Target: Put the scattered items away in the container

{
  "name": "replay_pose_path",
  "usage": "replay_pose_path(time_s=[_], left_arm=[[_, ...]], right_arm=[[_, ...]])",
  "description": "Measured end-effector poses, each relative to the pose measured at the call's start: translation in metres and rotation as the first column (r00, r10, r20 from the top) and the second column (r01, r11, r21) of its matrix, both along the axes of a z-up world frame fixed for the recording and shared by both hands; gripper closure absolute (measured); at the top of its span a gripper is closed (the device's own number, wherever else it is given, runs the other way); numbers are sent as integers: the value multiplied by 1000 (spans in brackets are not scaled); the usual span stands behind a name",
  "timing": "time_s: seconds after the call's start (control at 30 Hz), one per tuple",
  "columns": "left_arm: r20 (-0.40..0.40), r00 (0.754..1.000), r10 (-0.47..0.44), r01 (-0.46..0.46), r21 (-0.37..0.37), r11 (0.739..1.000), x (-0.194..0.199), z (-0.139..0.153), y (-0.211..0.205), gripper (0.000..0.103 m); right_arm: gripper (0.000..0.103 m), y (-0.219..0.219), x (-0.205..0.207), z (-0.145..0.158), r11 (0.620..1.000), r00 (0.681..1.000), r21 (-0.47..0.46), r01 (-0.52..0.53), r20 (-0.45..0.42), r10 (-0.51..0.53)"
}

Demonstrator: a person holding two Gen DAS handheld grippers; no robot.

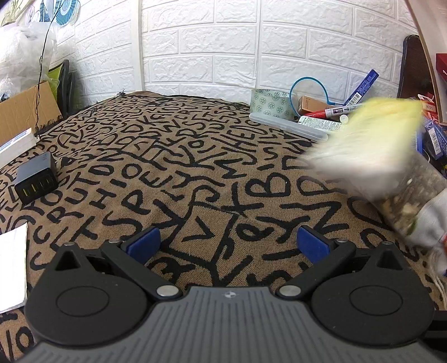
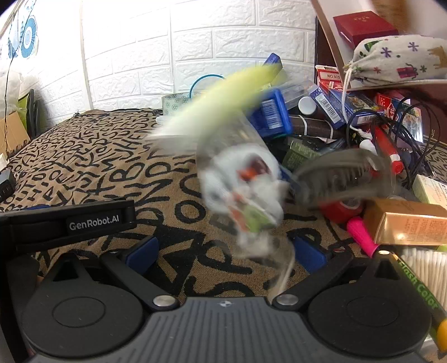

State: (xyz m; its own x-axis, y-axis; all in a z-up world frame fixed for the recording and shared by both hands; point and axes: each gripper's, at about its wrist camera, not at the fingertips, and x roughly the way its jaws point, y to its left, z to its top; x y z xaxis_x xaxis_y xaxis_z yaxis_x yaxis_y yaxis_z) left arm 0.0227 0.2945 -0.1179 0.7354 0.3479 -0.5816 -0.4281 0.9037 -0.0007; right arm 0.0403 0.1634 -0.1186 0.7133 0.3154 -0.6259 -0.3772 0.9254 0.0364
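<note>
A clear jar with a yellow-green lid (image 2: 223, 117) and a small cloth pouch (image 2: 243, 190) at its near end is motion-blurred in front of my right gripper (image 2: 226, 251), whose blue pads stand wide apart; whether anything touches it I cannot tell. The same jar (image 1: 382, 156) blurs at the right of the left wrist view. My left gripper (image 1: 227, 243) is open and empty over the letter-patterned cloth (image 1: 167, 167). A pile of scattered items (image 2: 349, 125) lies at the right: boxes, a red marker (image 2: 387, 148), cables, a gold box (image 2: 405, 223).
A tape roll (image 1: 269, 102), a clear case (image 1: 287, 125) and a blue hoop (image 1: 307, 89) lie at the back. A black charger (image 1: 35, 178) and white paper (image 1: 12, 265) sit at the left. A shelf (image 2: 391, 81) holds a printed pouch (image 2: 399, 58) and red box (image 2: 363, 26).
</note>
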Motion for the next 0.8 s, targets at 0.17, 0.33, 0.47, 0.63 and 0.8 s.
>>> replay_pose_path(time_s=[0.17, 0.33, 0.47, 0.63, 0.8], left_arm=[[0, 1000, 1, -1, 0, 1000, 0, 0, 0, 0], [-1, 1000, 1, -1, 0, 1000, 0, 0, 0, 0], [-1, 1000, 2, -2, 0, 1000, 1, 0, 0, 0], [0, 1000, 2, -2, -2, 1000, 0, 0, 0, 0], [4, 1000, 0, 0, -7, 1000, 0, -1, -2, 0]], right_arm=[[0, 0, 0, 0, 1000, 1000, 3, 0, -2, 0], [0, 0, 0, -1, 1000, 1000, 3, 1, -1, -1], [0, 0, -1, -1, 1000, 1000, 4, 1, -1, -1], [0, 0, 0, -2, 1000, 1000, 4, 2, -1, -2], [0, 1, 0, -2, 1000, 1000, 6, 3, -2, -3]])
